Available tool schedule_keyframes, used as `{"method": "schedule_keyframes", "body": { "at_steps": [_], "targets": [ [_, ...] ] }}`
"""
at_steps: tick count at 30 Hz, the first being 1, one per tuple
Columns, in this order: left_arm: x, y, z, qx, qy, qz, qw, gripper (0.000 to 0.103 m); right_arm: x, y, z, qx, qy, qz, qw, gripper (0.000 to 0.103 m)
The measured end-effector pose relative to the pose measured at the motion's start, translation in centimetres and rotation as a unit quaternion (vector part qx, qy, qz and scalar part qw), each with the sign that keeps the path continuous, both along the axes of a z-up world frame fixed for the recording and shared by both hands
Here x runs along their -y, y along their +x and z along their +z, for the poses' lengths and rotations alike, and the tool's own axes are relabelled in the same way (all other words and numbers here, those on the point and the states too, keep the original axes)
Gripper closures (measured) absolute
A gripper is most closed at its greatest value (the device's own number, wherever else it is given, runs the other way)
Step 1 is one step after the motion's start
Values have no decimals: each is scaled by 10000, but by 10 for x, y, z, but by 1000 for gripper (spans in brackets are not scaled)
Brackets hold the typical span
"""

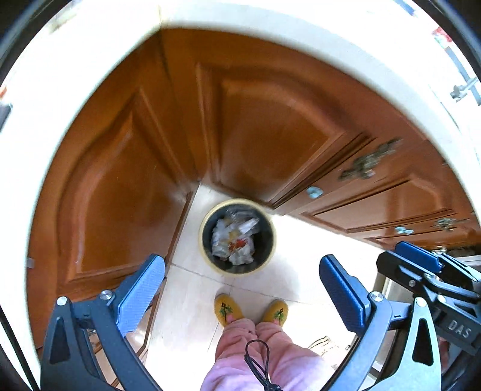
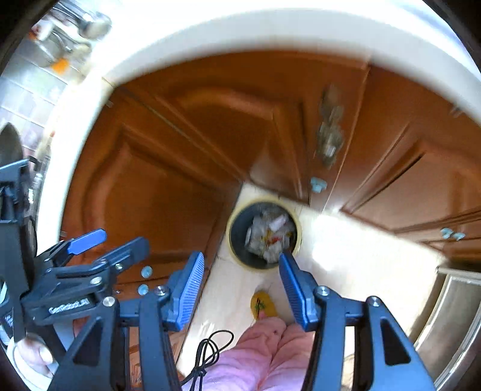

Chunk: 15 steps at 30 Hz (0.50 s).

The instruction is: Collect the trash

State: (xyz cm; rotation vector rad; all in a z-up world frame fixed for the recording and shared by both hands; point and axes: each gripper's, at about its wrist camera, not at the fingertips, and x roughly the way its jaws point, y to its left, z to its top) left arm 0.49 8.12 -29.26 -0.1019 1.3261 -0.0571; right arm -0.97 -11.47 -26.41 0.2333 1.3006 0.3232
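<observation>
trash bin (image 1: 237, 236) – on floor in cabinet corner, crumpled trash inside | left gripper (image 1: 240, 288) jaws wide, empty | right gripper (image 2: 242, 288) jaws part-open, empty | bin straight below both – right seems nearer

Brown wooden cabinets (image 1: 126, 186), pale counter edge (image 1: 270, 27), tiled floor (image 1: 192, 306), yellow slippers (image 1: 227, 309).

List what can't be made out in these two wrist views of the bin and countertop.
- Trash in the bin: crumpled wrappers, individual items too small in both views.
- Cabinet handle: motion-blurred in the right wrist view.
- Countertop items: blurred and cut off by the fisheye edge, top left.
- Bin floor: hidden under the trash.
- Left gripper and right gripper: open and empty.
</observation>
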Motion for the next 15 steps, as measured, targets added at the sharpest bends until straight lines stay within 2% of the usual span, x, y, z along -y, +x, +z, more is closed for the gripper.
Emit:
{"method": "schedule_keyframes", "body": {
  "at_steps": [6,11,15],
  "targets": [
    [20,-7,94,803,-42,-152,9966,1,23,-17,85,803,90,-254,9964,50],
    [36,-16,178,1672,66,-176,9857,1,36,-26,151,1503,21,-498,9874,50],
    [50,-25,234,2298,197,-122,9730,1,45,-32,196,1870,-207,-772,9791,50]
  ]
}}
